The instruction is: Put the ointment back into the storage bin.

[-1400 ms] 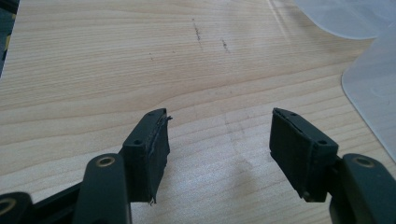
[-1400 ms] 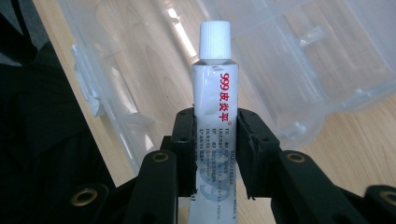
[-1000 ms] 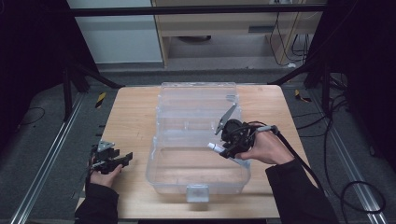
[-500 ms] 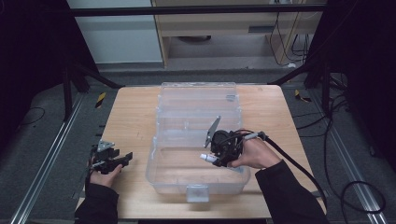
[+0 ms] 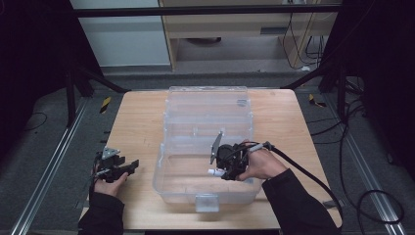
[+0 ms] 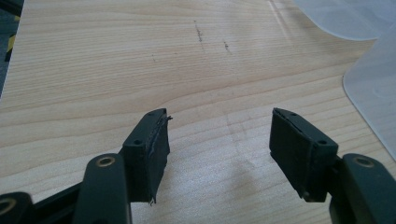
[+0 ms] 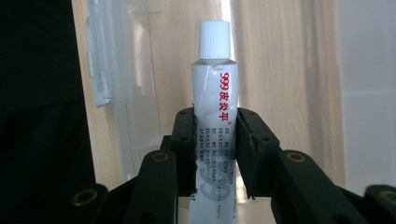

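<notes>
A clear plastic storage box [image 5: 169, 183] stands open in the middle of the wooden table [image 5: 137, 122], its lid lying flat behind it. My right gripper [image 5: 221, 171] hovers over the box's near right part, shut on a white ointment tube [image 7: 215, 102] with a ribbed white cap and red print. The tube's cap [image 5: 212, 172] pokes out to the left of the gripper in the high view. My left gripper [image 5: 128, 167] rests on the table left of the box, open, with bare wood between its fingers [image 6: 152, 144].
The box's clear wall and lid edge [image 6: 369, 79] lie to the right of the left gripper. A latch tab [image 5: 206, 201] sits on the box's front wall. Bare table stretches along the left side and the far right. Cables [image 5: 342, 196] trail on the floor to the right.
My right gripper has carried the tube left and toward the front, from the box's right rim to over its interior. The left gripper has stayed put.
</notes>
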A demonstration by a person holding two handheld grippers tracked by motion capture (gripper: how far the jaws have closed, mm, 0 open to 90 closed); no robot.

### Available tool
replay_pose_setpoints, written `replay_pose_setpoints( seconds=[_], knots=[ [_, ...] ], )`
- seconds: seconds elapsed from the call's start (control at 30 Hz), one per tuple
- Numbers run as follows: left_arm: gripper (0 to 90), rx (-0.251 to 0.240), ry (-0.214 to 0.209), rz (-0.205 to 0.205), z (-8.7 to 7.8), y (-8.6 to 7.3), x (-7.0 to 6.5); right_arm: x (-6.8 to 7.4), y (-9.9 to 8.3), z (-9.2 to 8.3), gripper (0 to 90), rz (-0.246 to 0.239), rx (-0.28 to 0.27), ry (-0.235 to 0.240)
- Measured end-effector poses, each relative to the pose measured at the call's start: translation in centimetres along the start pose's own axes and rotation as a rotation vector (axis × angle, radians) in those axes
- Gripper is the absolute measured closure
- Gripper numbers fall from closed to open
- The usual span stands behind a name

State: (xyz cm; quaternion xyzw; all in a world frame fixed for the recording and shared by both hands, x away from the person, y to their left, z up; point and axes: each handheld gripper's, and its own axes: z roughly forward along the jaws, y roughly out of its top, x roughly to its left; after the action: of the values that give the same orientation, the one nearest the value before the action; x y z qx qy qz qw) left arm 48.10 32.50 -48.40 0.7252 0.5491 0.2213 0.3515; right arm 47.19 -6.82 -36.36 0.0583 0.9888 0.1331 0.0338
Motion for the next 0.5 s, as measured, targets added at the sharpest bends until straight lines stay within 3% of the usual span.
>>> replay_pose_setpoints(
  seconds=[0.5],
  knots=[
    [37.2,0.001,0.001,0.001,0.0,0.0,0.0,-0.1,-0.6,2.0,69.7,-0.030,0.045,0.004]
  ],
)
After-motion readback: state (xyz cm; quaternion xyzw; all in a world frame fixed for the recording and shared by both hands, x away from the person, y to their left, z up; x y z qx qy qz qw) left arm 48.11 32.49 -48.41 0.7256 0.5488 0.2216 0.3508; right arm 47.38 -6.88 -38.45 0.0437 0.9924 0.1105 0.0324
